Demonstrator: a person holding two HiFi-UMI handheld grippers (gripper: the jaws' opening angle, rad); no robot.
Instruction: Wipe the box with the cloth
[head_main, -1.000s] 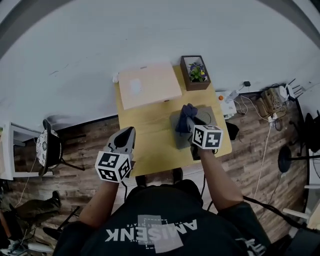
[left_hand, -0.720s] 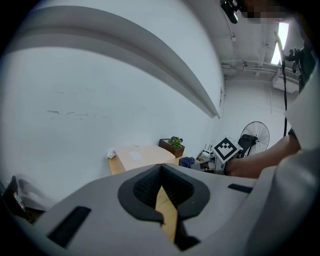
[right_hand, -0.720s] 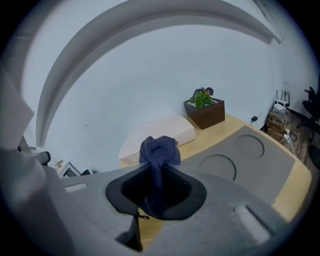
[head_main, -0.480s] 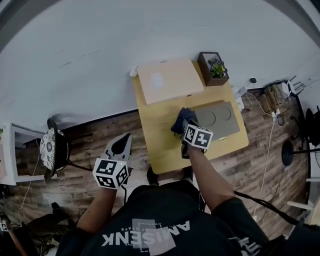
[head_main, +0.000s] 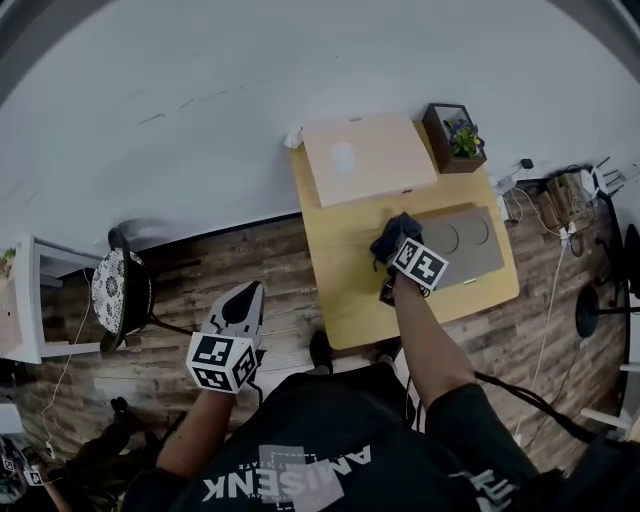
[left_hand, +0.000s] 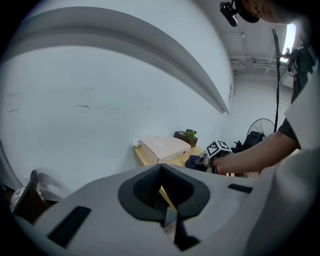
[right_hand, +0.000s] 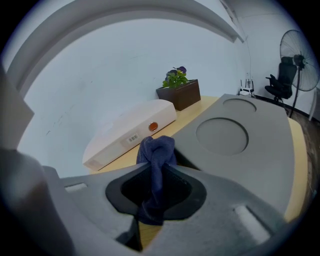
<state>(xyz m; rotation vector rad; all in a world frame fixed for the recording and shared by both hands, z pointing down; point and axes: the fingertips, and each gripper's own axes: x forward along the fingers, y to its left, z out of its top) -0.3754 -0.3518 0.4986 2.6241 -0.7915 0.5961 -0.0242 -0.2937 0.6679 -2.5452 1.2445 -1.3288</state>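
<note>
**Cloth gripped in right tongs, short of the box**

Setting: white wall at the far side, wood-plank floor below it. A light wooden table stands with its far edge at the wall.

Box: flat, pale pink, lid shut. It lies on the far part of the table by the wall and takes up most of the left and middle of that edge. The right gripper view shows a round orange sticker and a small label on its near side.

Grey tray: flat, with two round recesses, on the right near part of the table.

Planter: dark, holding a small green plant, at the far right corner, just beside the box.

Left gripper: held over the floor, well apart from the table's left edge. Its own view shows the jaws closed together with nothing between them.

Right gripper: over the table at the tray's left edge. Jaws are clamped on the cloth, a dark blue rag that bunches out beyond the tips and hangs down behind them. In the head view the cloth sits between the tray and the box, near the box's near edge but apart from it. Contact with the tabletop cannot be judged.
</note>
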